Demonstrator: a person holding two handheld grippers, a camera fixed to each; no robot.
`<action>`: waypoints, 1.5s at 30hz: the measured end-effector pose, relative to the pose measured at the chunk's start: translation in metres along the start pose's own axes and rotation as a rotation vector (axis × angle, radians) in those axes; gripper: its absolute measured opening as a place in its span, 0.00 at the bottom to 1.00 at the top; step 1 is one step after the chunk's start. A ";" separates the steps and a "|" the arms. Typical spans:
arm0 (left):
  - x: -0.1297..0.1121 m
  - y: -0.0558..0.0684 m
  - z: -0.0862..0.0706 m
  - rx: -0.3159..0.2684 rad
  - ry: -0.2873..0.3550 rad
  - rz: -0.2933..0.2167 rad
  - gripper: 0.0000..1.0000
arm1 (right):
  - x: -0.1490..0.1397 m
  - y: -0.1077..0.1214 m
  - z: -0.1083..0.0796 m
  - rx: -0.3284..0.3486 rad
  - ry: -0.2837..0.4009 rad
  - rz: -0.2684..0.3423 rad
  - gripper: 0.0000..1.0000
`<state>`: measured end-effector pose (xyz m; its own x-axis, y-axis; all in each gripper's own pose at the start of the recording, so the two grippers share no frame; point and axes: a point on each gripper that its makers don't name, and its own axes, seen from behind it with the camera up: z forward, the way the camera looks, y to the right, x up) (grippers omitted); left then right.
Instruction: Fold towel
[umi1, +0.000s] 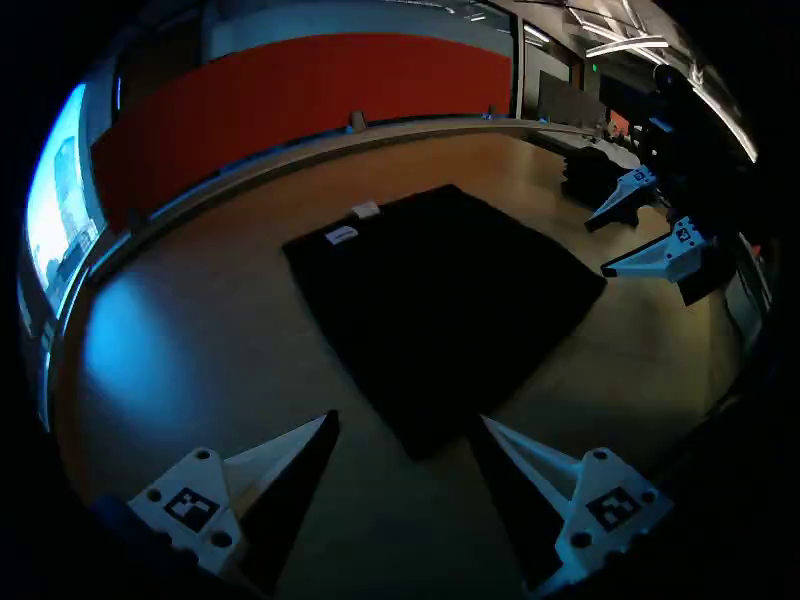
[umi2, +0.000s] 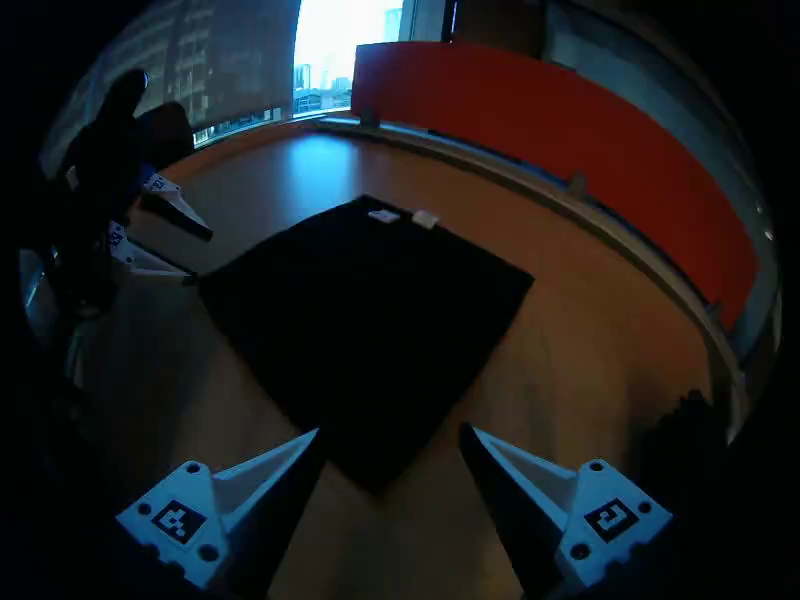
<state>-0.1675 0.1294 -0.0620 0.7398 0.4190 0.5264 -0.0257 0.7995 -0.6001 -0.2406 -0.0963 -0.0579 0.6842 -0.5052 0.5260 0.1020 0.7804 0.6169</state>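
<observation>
towel (umi1: 440, 300) flat, corner toward each gripper | left gripper (umi1: 407, 418) wide open, empty | right gripper (umi2: 390, 430) likewise

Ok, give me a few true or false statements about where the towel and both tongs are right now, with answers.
1. The towel lies spread flat on the table. True.
2. The left tongs are shut on a towel corner. False: they are open, and the near corner lies unclamped.
3. White tags sit at the towel's far corner. True.
4. The panel behind the table is green. False: it is red.
5. The right tongs are open. True.
</observation>
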 end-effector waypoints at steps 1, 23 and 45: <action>-0.003 0.001 0.001 -0.004 -0.009 0.000 0.93 | -0.003 0.000 0.001 0.003 -0.007 0.001 0.98; -0.024 0.013 0.020 -0.050 -0.114 0.028 0.92 | -0.036 -0.012 0.010 0.085 -0.096 0.006 0.80; -0.023 0.020 0.022 -0.080 -0.122 0.051 0.69 | -0.038 -0.009 0.009 0.110 -0.101 0.026 0.43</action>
<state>-0.1995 0.1452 -0.0731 0.6519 0.5109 0.5604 -0.0039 0.7413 -0.6712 -0.2740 -0.0878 -0.0779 0.6085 -0.5242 0.5957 0.0015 0.7515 0.6598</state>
